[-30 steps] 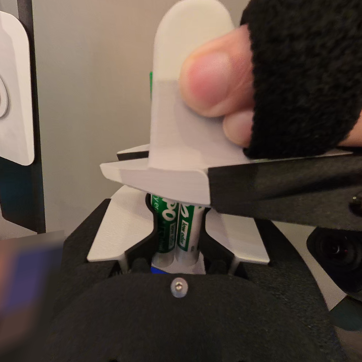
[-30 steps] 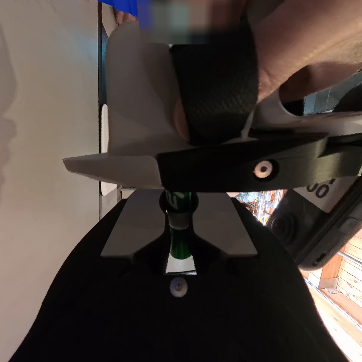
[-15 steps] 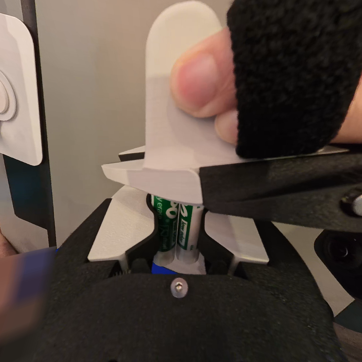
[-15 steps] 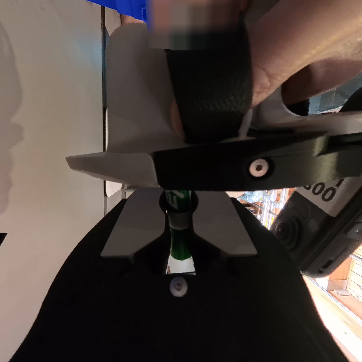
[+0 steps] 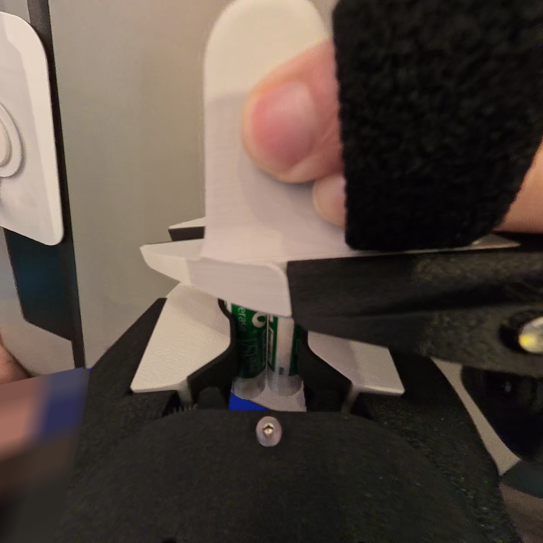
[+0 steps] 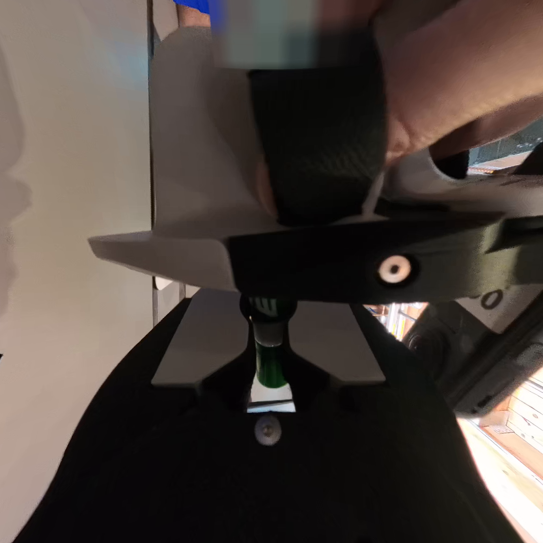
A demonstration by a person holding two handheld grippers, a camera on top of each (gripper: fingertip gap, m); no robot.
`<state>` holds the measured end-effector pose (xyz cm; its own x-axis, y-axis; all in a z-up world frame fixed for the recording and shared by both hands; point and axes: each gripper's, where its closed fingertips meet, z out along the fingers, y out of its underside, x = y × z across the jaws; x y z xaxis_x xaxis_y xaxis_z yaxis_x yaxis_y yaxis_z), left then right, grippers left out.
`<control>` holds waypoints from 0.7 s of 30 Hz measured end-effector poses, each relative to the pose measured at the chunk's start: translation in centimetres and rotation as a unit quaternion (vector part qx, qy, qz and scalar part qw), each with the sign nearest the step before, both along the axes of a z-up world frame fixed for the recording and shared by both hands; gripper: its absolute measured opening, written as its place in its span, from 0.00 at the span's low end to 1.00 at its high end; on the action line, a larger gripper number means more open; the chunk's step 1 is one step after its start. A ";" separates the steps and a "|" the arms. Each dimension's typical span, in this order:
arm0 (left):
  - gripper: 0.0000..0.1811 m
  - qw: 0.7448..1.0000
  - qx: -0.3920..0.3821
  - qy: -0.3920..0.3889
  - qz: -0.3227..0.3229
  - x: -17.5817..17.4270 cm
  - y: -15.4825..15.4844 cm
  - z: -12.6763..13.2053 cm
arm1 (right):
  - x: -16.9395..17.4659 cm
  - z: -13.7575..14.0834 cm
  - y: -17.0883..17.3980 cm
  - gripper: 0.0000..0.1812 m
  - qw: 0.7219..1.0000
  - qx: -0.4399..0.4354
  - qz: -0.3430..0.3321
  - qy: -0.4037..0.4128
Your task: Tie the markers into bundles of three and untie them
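Observation:
In the left wrist view my left gripper (image 5: 266,338) is shut on green-and-white markers (image 5: 258,349); two barrels show side by side between its jaws. My right gripper (image 5: 241,276) crosses just in front of them, held by a thumb (image 5: 282,129) under a black strap (image 5: 440,117). In the right wrist view my right gripper (image 6: 269,338) is shut on one green marker (image 6: 269,364) at its cap end. The left gripper (image 6: 293,264) crosses in front and hides the rest of the markers. No tie is visible.
A grey wall (image 5: 132,147) fills the background, with a white plate (image 5: 26,132) on a black post at the left. A hand (image 6: 440,88) holds the crossing gripper. Wooden flooring (image 6: 514,440) shows at the right. A blue patch (image 5: 246,404) lies under the markers.
Both grips stay shut on the markers. The crossing gripper has tilted and shifted slightly in each view, and the marker labels have turned a little in the left jaws. The current frames are blurred.

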<state>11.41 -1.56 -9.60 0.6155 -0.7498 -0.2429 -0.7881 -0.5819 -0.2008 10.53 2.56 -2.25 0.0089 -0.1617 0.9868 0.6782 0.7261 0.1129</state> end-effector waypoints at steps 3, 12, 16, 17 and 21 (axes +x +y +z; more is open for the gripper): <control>0.25 0.999 -0.024 -0.038 0.010 0.5 -0.3 0.1 | 0.0 -0.1 0.1 0.08 1.000 -0.009 0.005 0.003; 0.24 1.000 -0.012 -0.020 -0.008 0.2 -0.4 0.4 | 0.0 0.0 -0.2 0.08 1.000 -0.013 -0.005 0.003; 0.24 0.999 -0.021 -0.029 -0.010 0.1 -0.8 0.1 | -0.1 -0.5 -0.4 0.08 0.999 -0.035 -0.013 -0.003; 0.24 0.999 -0.019 -0.031 -0.010 0.1 -0.9 0.1 | -0.2 -0.4 -0.5 0.08 0.999 -0.039 -0.016 -0.002; 0.24 0.999 -0.004 -0.046 -0.022 0.3 -1.0 0.7 | -0.1 -0.1 -0.7 0.08 0.998 -0.055 -0.027 0.001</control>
<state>11.75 -2.56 -8.92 0.6012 -0.7784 -0.1804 -0.7914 -0.5489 -0.2692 10.44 1.88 -2.39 0.0054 -0.0525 0.9986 0.7168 0.6965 0.0328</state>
